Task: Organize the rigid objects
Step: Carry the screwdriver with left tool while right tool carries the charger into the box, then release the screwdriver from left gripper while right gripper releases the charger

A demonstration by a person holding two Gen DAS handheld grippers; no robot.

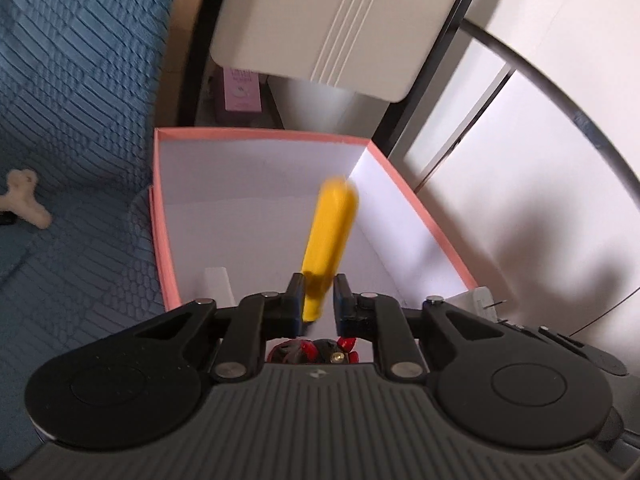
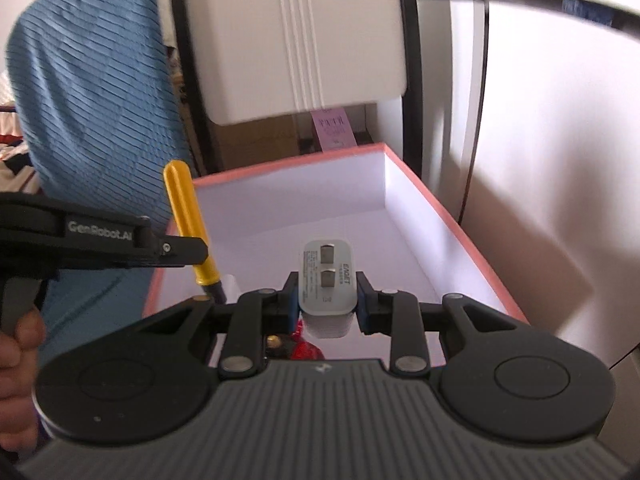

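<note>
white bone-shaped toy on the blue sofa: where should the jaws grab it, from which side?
A judgement call: take the bone-shaped toy by its narrow middle shaft, coming down from above, jaws closing across the shaft. It lies flat on the blue sofa, and the knobbed ends look too wide and rounded.

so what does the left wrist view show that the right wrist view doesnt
Only the left wrist view shows the small white toy lying on the blue cover, plus the left gripper head-on.

Only the right wrist view shows the white charger from above, prongs up, clamped in the right gripper, and the person's hand on the left tool's handle.

Both show the pink box with its white interior, the yellow-handled tool held by the left gripper, and a red and black object below the fingers.
</note>
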